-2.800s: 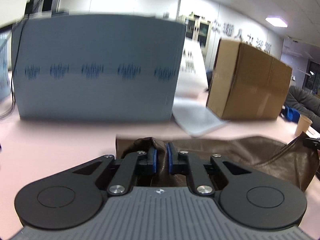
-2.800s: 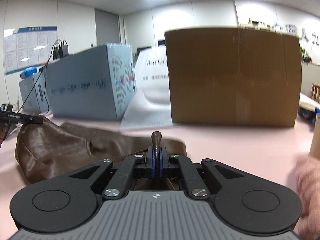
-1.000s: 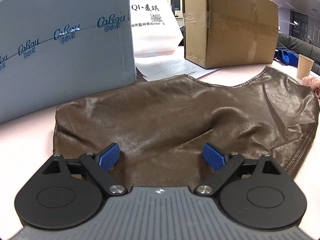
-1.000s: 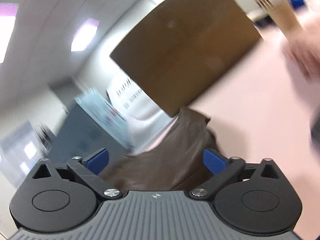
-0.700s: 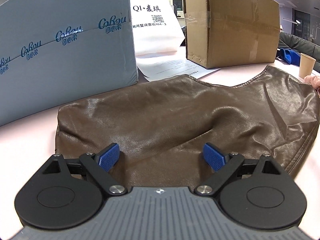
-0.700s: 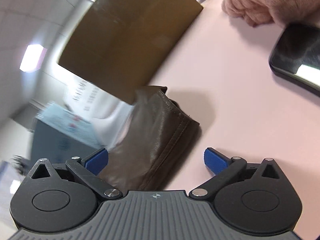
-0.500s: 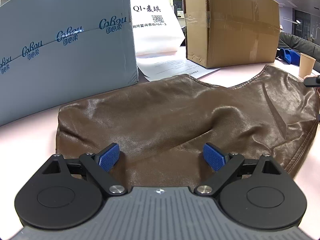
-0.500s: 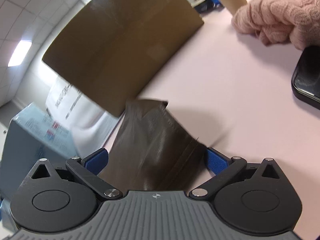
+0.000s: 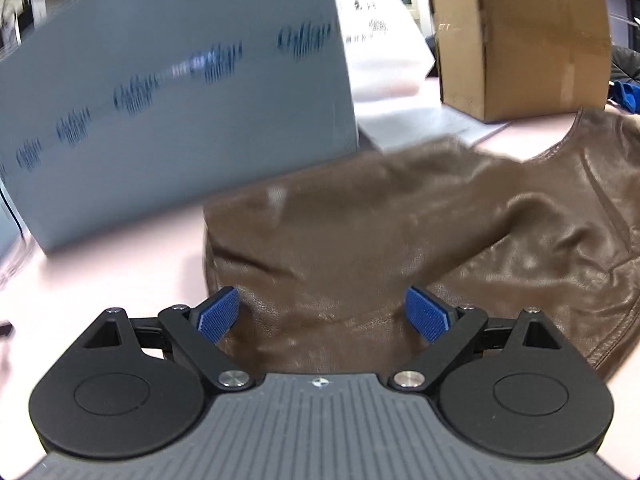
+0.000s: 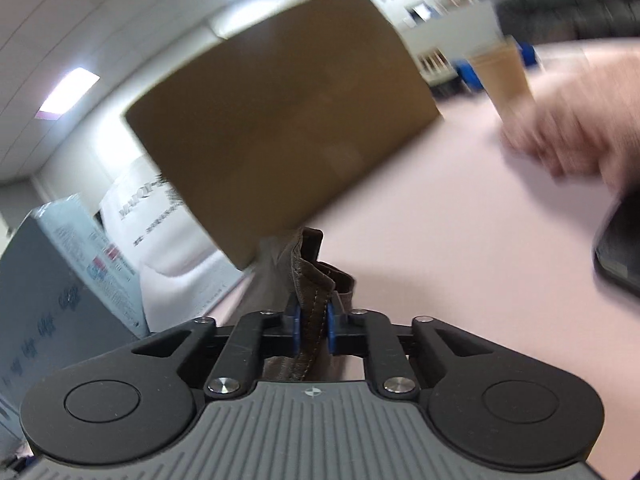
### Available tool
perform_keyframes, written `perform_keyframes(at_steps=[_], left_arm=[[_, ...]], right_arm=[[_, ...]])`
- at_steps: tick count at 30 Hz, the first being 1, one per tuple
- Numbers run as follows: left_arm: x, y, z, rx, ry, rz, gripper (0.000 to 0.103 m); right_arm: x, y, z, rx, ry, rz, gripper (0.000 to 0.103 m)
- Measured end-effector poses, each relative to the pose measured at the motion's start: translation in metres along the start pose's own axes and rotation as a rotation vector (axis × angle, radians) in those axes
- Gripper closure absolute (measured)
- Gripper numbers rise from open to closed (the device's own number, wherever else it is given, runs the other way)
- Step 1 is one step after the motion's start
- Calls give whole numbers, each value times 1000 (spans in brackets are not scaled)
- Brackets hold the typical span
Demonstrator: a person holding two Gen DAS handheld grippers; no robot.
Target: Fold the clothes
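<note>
Right gripper (image 10: 311, 327) just clamped on brown leather garment (image 9: 400, 236) right-end hem; left gripper (image 9: 322, 316) spread wide, empty, over near-left edge; garment's long axis runs left-right between them.

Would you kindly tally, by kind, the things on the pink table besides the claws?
Leather garments: 1, brown garment
Boxes: 2, grey-blue box, cardboard box
White bags: 1, white bag
Paper cups: 1, paper cup
Dark phones: 1, phone
Total: 6
</note>
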State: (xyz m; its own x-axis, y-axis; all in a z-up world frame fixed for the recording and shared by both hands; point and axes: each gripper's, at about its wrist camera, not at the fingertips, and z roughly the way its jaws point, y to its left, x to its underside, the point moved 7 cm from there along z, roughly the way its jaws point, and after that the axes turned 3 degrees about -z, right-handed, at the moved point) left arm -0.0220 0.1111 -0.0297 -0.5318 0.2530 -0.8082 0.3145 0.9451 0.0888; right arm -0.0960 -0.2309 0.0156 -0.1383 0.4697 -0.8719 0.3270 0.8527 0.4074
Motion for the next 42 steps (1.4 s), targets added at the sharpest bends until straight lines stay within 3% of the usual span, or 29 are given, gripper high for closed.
perform_keyframes(at_steps=[7, 11, 14, 18, 21, 22, 23, 25, 26, 28, 29, 30, 34, 38, 41, 42], left_arm=[[-1, 4, 5, 22, 14, -62, 13], [-2, 7, 3, 32, 22, -92, 13], [-5, 14, -1, 6, 9, -113, 13], [-17, 44, -15, -14, -49, -251, 13], [-17, 58, -18, 27, -54, -363, 13], [-17, 58, -19, 47, -57, -376, 13], [-17, 54, -20, 68, -63, -370, 13], [-19, 41, -23, 111, -89, -332, 13], [-20, 34, -24, 132, -104, -309, 13], [-19, 14, -29, 164, -145, -227, 13], [-18, 6, -31, 172, -159, -189, 13], [-16, -2, -30, 168, -162, -149, 13], [-7, -18, -14, 119, -128, -31, 13], [-4, -18, -4, 110, -95, -29, 12], [-4, -18, -1, 102, -82, -32, 11], [-4, -17, -1, 100, -80, -31, 11]], right_arm=[[3, 115, -17, -199, -119, -286, 94], [37, 173, -22, -349, -88, -450, 94], [70, 191, -23, -426, -9, -546, 94], [108, 192, -18, -456, 135, -648, 94], [127, 191, -9, -497, 319, -641, 94], [128, 191, -7, -501, 344, -629, 93], [132, 188, -2, -501, 407, -604, 93], [131, 185, 0, -548, 436, -582, 89], [130, 184, 1, -572, 451, -570, 80], [131, 184, 0, -630, 469, -564, 53], [130, 186, -7, -674, 467, -574, 26], [129, 187, -14, -718, 465, -584, 10], [113, 188, -47, -807, 294, -721, 3], [85, 176, -71, -836, 106, -740, 3], [71, 171, -65, -774, 69, -686, 3], [76, 169, -53, -734, 115, -689, 3]])
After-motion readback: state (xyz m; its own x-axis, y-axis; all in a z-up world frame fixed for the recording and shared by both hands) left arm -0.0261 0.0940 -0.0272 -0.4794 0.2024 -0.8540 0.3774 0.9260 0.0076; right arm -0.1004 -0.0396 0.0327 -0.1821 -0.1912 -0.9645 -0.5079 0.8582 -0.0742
